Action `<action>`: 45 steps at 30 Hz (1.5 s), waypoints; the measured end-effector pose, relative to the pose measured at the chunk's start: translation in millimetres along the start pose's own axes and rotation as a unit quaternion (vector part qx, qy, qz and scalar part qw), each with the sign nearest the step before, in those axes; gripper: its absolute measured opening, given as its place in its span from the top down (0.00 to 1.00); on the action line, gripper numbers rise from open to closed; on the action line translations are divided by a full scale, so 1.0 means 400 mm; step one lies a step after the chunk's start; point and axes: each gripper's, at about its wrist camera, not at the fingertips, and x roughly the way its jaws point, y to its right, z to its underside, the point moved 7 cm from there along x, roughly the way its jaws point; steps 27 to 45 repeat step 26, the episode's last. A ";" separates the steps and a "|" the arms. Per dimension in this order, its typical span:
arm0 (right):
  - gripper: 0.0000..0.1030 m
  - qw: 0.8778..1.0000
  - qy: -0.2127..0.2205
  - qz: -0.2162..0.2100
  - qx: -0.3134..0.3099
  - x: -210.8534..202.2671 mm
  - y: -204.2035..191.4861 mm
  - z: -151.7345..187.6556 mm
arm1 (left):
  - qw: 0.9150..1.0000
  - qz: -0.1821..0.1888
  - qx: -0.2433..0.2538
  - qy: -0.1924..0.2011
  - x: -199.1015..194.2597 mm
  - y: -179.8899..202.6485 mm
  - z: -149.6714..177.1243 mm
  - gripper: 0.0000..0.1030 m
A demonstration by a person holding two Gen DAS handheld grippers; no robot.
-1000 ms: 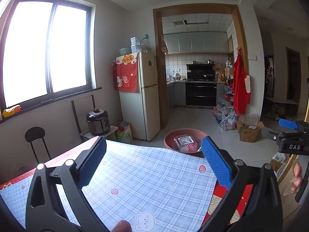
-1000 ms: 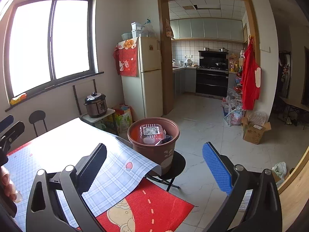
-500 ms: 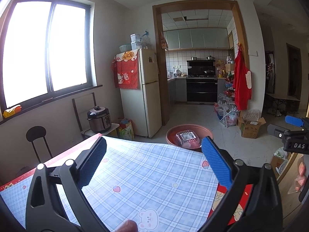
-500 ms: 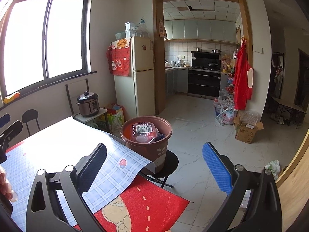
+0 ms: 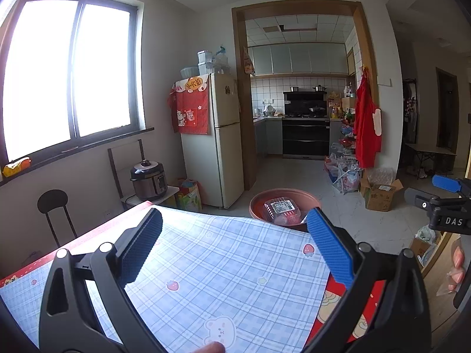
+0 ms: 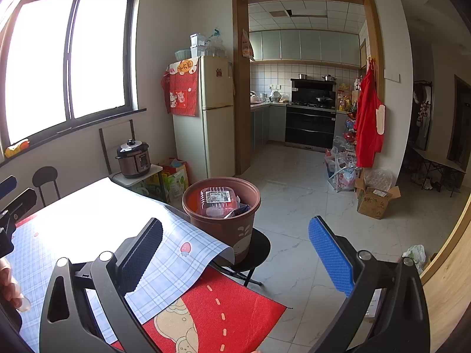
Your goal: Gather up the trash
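Both the left tongs (image 5: 234,245) and the right tongs (image 6: 235,245) are spread wide with nothing between their pads, held above the counter (image 5: 223,270), which is covered in a blue checked cloth (image 6: 173,253) over a red one. The trash sits in a brown bin (image 6: 221,220) just past the counter's far right corner, standing on a small black stool (image 6: 259,250) on the floor: a clear plastic box (image 6: 217,197) with a printed label lies on top, with a dark wrapper (image 6: 237,212) beside it against the rim.
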 end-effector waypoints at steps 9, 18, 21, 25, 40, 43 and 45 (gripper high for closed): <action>0.06 1.000 0.000 0.001 0.000 -0.002 -0.002 0.000 | 1.000 -0.001 -0.009 -0.001 -0.004 -0.002 -0.004 0.06; 0.06 1.000 0.001 0.003 0.000 -0.008 0.001 -0.003 | 1.000 -0.001 -0.011 -0.001 -0.006 -0.004 -0.003 0.06; 0.06 1.000 0.001 0.004 0.001 -0.009 0.003 -0.003 | 1.000 -0.006 -0.015 -0.001 -0.004 -0.009 -0.007 0.06; 0.06 1.000 -0.001 0.006 0.002 -0.013 0.007 -0.002 | 1.000 -0.011 -0.019 -0.003 -0.005 -0.014 -0.006 0.06; 0.06 1.000 -0.001 0.006 0.002 -0.014 0.009 -0.001 | 1.000 -0.012 -0.019 -0.003 -0.006 -0.016 -0.006 0.06; 0.06 1.000 -0.001 0.006 0.002 -0.014 0.009 -0.001 | 1.000 -0.012 -0.019 -0.003 -0.006 -0.016 -0.006 0.06; 0.06 1.000 -0.001 0.006 0.002 -0.014 0.009 -0.001 | 1.000 -0.012 -0.019 -0.003 -0.006 -0.016 -0.006 0.06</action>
